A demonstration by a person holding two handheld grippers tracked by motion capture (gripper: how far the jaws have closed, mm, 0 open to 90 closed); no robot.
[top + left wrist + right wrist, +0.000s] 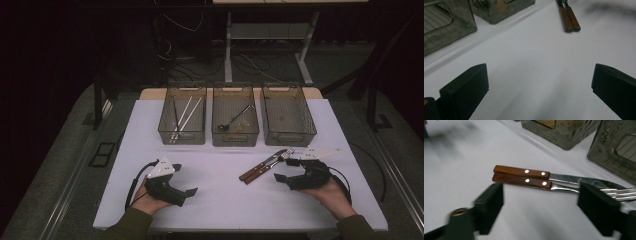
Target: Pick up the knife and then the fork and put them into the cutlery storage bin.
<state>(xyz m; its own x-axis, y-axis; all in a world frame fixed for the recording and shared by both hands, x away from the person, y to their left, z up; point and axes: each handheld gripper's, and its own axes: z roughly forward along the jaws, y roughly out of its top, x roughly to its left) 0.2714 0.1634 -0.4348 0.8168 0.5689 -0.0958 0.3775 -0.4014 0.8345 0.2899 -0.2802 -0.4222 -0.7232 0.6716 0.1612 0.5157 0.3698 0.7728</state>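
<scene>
My right gripper (540, 207) stands with its jaws apart and nothing between them, just short of the wooden-handled knife (544, 175) and fork (541, 183), which lie side by side, touching, on the white table (225, 195). My left gripper (539, 87) is spread wide over bare table, well apart from that cutlery. Beyond the knife sit three mesh bins: chopsticks (184, 116) in the far one, a ladle (235, 119) in the middle one.
</scene>
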